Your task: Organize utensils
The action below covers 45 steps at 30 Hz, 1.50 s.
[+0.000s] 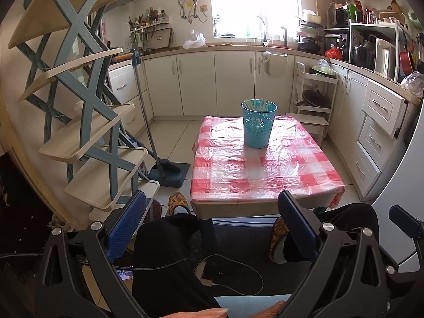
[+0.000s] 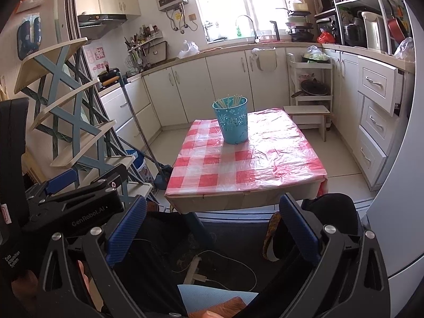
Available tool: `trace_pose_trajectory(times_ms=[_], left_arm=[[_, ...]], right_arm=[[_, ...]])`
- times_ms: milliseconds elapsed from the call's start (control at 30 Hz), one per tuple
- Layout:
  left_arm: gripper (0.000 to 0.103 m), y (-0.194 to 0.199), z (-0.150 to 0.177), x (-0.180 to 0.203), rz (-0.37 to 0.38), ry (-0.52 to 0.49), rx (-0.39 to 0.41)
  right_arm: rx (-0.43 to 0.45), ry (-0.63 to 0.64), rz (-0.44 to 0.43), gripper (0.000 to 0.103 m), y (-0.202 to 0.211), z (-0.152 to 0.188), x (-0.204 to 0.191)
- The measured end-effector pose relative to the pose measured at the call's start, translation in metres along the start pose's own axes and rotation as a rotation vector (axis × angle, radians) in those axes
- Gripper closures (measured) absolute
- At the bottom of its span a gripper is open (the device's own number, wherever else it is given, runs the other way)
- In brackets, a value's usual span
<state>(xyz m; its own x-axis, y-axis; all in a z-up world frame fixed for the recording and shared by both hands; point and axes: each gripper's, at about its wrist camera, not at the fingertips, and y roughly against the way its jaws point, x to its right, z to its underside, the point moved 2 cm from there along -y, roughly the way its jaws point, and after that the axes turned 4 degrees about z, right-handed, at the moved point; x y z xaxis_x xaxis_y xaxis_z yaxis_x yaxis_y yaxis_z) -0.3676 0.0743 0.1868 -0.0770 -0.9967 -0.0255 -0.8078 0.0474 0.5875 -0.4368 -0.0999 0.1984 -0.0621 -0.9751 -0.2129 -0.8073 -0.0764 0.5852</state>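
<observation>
A teal perforated holder (image 1: 259, 125) stands upright on the far half of a small table with a red-and-white checked cover (image 1: 265, 169). Several pale chopsticks (image 1: 258, 104) stick up inside it. The holder (image 2: 233, 120), chopsticks (image 2: 230, 100) and table (image 2: 249, 164) also show in the right wrist view. My left gripper (image 1: 212, 214) is open and empty, held low before the table's near edge, above the person's legs. My right gripper (image 2: 213, 214) is open and empty, likewise short of the table. The left gripper's body (image 2: 79, 201) shows at the left of the right wrist view.
A tiered cream-and-blue rack (image 1: 87, 111) stands close on the left, with a dustpan and broom (image 1: 169, 172) beside it. Kitchen cabinets (image 1: 212, 82) line the back and right. A small white stool (image 2: 308, 114) stands behind the table. Cables (image 1: 233, 267) lie on the floor below.
</observation>
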Motion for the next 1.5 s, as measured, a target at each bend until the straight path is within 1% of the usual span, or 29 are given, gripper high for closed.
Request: trace_pose_trajectory(times_ms=[300,633,1500], left_arm=[[0.008,0.0008,-0.0005,-0.0017,-0.006,0.002,0.003],[0.008,0.0041,-0.0008,-0.0025,-0.032,0.006,0.019],[0.008,0.0041,-0.001,-0.0047,-0.034,0.017,0.021]], right_arm=[[-0.005,0.006,-0.003,0.007,-0.0016,0.0007,-0.0011],[-0.003,0.01,-0.003,0.007,-0.0018,0.0006,-0.0011],[-0.001,0.016,0.002,0.007,-0.0018,0.0012,-0.0029]])
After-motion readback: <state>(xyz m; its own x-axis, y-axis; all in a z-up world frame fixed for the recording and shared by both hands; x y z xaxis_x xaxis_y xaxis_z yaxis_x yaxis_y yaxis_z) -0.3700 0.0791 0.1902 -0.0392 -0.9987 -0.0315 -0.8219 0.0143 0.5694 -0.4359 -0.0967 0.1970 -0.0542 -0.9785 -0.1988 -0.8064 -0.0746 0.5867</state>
